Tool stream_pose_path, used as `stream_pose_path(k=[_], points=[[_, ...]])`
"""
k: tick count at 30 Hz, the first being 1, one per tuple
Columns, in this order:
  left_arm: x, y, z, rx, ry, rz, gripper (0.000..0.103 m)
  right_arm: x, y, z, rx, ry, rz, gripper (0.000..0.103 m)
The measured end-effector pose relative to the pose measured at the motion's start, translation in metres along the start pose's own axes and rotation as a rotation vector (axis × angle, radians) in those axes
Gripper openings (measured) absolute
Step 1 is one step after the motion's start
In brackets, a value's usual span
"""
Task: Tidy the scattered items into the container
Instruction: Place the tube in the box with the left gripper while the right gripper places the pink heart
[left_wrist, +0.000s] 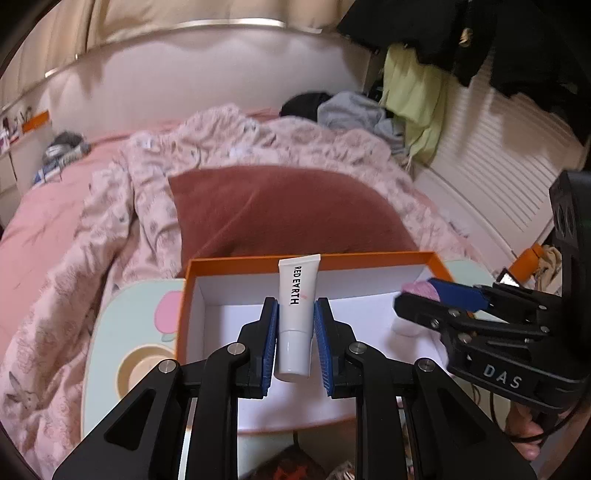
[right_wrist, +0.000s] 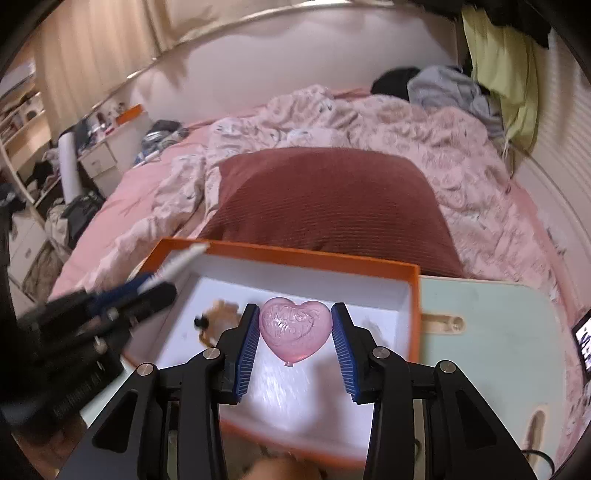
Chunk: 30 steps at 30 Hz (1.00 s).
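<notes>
Tube first: my left gripper (left_wrist: 295, 314) is clamped on a white plastic squeeze tube (left_wrist: 295, 317) with black lettering, cap toward me, hanging over the near left part of the orange cardboard box with white inside (left_wrist: 192, 295). Right of that, my right gripper (right_wrist: 294, 330) is pinching a translucent pink heart-shaped case (right_wrist: 294, 330) over the middle of the same box. Small blurry brownish item (right_wrist: 218, 317) lies inside on the left. Box sits on a pale green tray table (right_wrist: 491, 332), dark red corduroy cushion (right_wrist: 328, 199) beyond it.
</notes>
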<state>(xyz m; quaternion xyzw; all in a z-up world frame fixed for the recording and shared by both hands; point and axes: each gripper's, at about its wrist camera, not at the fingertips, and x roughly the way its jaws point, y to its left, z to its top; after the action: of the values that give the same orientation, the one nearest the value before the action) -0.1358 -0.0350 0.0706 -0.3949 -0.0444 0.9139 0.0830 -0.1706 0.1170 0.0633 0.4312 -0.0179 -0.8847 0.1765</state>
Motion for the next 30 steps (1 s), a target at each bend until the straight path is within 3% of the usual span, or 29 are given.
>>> stream_pose_path(k=[2,6,9,13,16,20,24,29,30], points=[[0.004,0.005,0.000,-0.020,-0.005,0.036,0.022,0.004,-0.002,0.004,0.029,0.002,-0.019,0.040],[-0.014,0.018,-0.005,-0.055,-0.072,0.010,0.042,-0.011,-0.007,-0.002,0.058,-0.044,-0.009,0.049],[-0.035,0.027,-0.014,-0.085,-0.106,-0.022,0.042,-0.031,-0.010,-0.016,0.049,-0.070,0.004,0.049],[-0.062,0.025,-0.042,-0.087,-0.070,-0.050,0.042,-0.062,-0.009,-0.044,0.009,-0.092,0.021,0.051],[-0.080,0.009,-0.071,-0.008,-0.053,-0.029,0.042,-0.087,-0.007,-0.075,-0.068,-0.082,0.031,0.062],[-0.092,-0.005,-0.109,0.029,0.022,-0.009,0.042,-0.106,-0.008,-0.125,-0.154,-0.045,-0.041,0.063],[-0.088,-0.013,-0.142,0.005,0.082,0.005,0.042,-0.105,-0.015,-0.164,-0.186,-0.008,-0.128,0.063],[-0.076,-0.017,-0.165,-0.040,0.089,0.033,0.043,-0.085,-0.021,-0.180,-0.186,0.073,-0.154,0.062],[-0.076,-0.018,-0.167,-0.029,0.078,0.062,0.052,-0.084,-0.023,-0.180,-0.169,0.072,-0.149,0.063]])
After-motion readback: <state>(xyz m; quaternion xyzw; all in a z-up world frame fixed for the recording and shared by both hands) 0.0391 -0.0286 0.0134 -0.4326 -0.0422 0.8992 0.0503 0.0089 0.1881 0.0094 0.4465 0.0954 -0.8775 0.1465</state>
